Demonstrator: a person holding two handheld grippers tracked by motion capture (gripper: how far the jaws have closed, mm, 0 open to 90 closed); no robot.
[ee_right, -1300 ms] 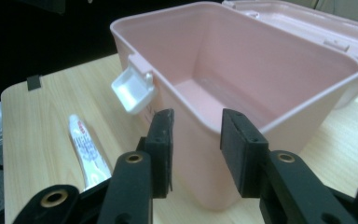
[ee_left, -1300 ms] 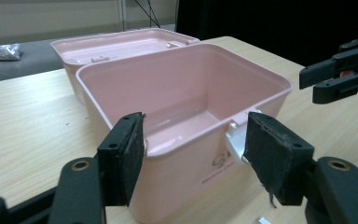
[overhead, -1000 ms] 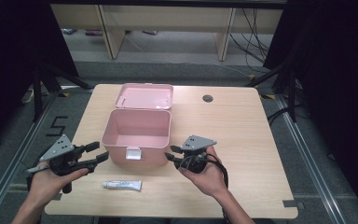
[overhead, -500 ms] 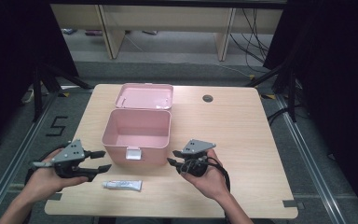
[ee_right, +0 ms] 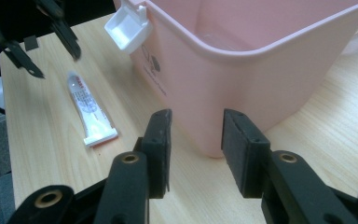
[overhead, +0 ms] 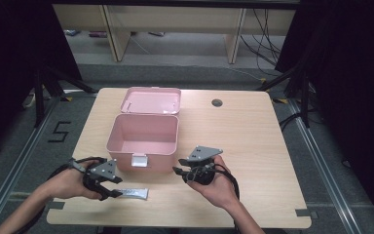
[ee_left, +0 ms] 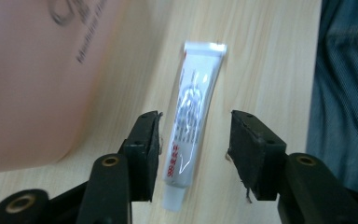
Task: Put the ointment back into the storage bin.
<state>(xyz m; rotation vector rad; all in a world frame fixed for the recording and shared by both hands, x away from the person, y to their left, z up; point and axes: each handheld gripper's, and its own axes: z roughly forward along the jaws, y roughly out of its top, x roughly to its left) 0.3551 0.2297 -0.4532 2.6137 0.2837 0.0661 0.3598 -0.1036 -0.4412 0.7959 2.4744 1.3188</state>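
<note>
The tube point(overhead: 132, 193) is not yet gripped and lies flat on the table point(overhead: 272, 146), near the front edge, just in front of the open pink box point(overhead: 143, 141); pick-up and any placing in the box are judged to remain. At the left, the left gripper point(overhead: 113, 189) is positioned over the tube's cap end; its 2 jaws have just been closing, and in the left gripper view the tube point(ee_left: 189, 126) is seen between them, the pads apart and not pressing. At the right, the right gripper point(overhead: 181, 173) is held with jaws wide apart and empty, beside the box's near right corner.
</note>
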